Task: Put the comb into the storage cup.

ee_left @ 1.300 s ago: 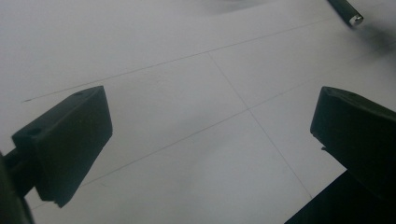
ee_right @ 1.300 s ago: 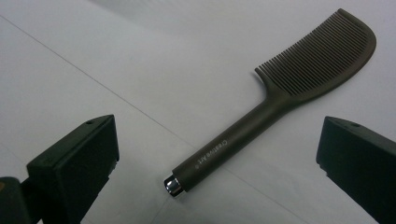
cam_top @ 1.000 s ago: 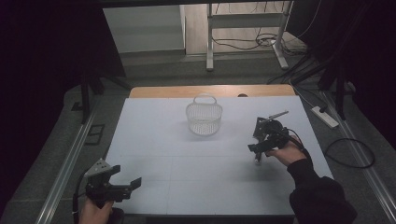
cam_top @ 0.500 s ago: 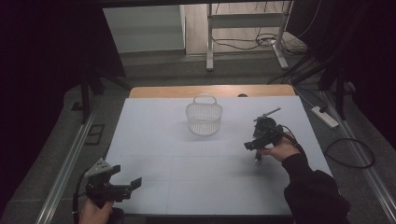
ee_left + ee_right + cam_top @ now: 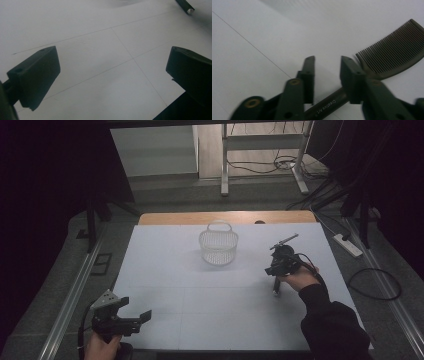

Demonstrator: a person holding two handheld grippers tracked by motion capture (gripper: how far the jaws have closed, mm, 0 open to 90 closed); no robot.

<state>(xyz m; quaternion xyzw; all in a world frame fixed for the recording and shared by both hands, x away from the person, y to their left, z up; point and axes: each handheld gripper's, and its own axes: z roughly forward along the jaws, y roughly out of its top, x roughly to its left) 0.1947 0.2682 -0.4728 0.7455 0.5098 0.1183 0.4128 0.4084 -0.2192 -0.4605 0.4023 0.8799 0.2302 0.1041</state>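
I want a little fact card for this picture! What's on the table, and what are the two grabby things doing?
Table: white table top with thin lines.
Basket: white wire basket, upright, toward the far side of the table, apart from both grippers.
Comb: dark comb, lying flat on the table at the right; its handle runs between the right jaws.
Right hand-held gripper: jaws either side of the comb handle, with a gap visible, so not clamped.
Left hand-held gripper: at the near left corner, jaws wide apart, holding nothing.
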